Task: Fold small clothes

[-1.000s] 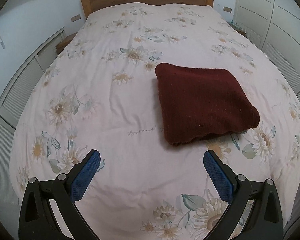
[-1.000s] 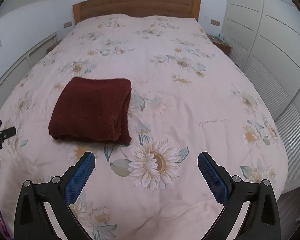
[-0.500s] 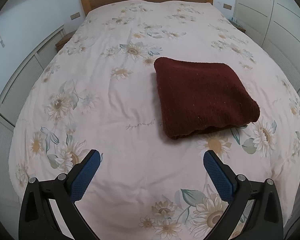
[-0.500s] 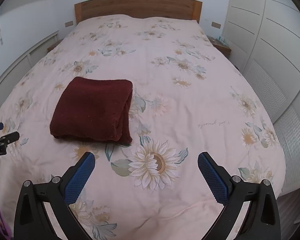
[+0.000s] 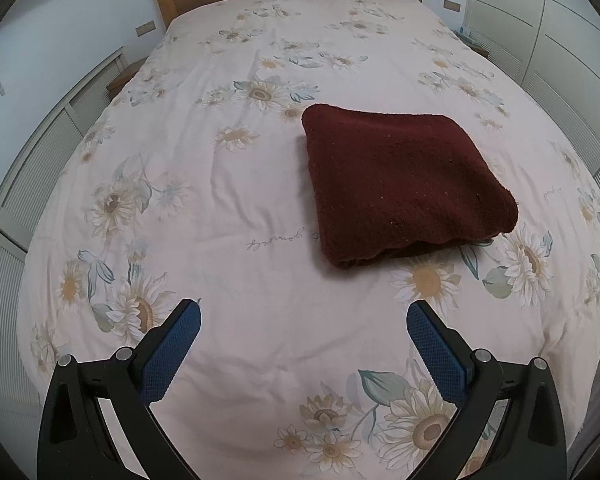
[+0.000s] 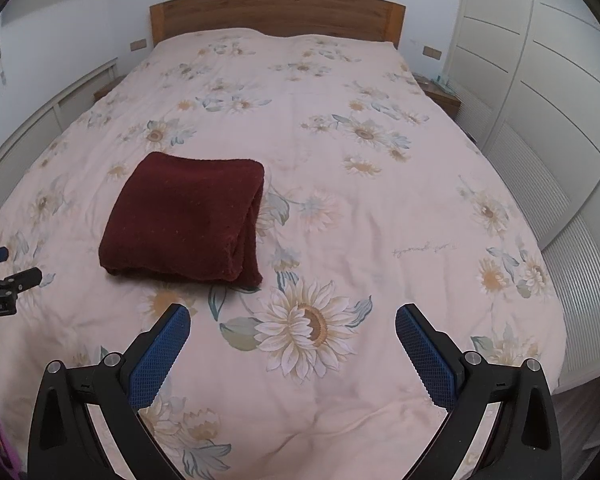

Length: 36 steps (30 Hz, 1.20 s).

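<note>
A folded dark-red knitted garment (image 5: 404, 184) lay flat on the pale sunflower-print bedspread (image 5: 220, 208) — ahead and rightward of the left gripper (image 5: 303, 322), ahead and leftward of the right gripper (image 6: 293, 322). Both grippers hung above the bedspread with blue-padded fingers (image 6: 160, 356) spread wide, holding nothing — well apart from the garment.

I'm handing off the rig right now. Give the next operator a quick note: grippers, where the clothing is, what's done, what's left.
Left gripper: open, empty, above the bedspread.
Right gripper: open, empty, also clear of the cloth.
Dark red garment: folded into a compact rectangle, lying flat on the bed, ahead-right of the left gripper and ahead-left of the right.
Done: this piece looks folded.
Left: no other clothes in view; probably just tidy or move it.
</note>
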Motion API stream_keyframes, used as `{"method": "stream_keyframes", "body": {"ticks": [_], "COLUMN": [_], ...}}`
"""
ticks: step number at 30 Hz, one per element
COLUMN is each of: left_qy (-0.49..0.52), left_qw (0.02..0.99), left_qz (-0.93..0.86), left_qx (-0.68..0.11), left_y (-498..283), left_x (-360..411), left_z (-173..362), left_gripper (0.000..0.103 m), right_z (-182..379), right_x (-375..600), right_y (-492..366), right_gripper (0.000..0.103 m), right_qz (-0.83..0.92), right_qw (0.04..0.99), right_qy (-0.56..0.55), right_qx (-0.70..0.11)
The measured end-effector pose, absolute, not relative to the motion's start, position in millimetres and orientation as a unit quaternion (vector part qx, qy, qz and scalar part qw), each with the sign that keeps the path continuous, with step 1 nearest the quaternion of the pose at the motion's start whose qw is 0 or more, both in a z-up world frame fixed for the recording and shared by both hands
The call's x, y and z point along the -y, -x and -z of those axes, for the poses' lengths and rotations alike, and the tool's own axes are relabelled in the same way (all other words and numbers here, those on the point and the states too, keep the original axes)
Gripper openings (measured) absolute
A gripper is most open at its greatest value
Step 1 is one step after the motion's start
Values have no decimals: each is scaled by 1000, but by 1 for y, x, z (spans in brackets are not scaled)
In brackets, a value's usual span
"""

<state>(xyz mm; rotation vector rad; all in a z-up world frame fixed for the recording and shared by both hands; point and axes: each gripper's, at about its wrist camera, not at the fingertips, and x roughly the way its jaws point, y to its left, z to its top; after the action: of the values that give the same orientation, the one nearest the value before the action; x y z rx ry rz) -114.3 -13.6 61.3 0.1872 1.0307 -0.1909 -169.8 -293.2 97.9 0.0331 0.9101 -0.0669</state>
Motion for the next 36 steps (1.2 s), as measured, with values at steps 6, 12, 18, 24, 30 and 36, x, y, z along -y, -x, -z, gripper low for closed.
{"method": "stream_keyframes", "body": {"ticks": [6,12,18,24,30,36], "left_qy": [-89,-85,-85,-85,-88,-91], "left_qw": [861,860,858,859,859,859], "left_qz": [90,87,86,85,87,90], "left_qx": [-492,-496,-498,-498,-497,-495], "left_y": [115,116,118,118,119,118], "left_x": [14,16,17,18,19,17], "left_z": [-60,-59,-58,-58,-58,-61], "left_gripper": [102,102,102,102,102,102], "right_z": [-97,-97,-96,-96,-95,-94], "right_x": [293,293,293,293,293,294], "right_y": [170,171,173,173,173,176], "right_gripper": [102,102,102,102,102,102], "right_qz": [32,31,32,33,32,31], "right_qw": [897,898,899,899,898,897], "right_qy": [-14,-13,-12,-13,-12,-9], "right_qx": [-440,-439,-437,-437,-439,-442]}}
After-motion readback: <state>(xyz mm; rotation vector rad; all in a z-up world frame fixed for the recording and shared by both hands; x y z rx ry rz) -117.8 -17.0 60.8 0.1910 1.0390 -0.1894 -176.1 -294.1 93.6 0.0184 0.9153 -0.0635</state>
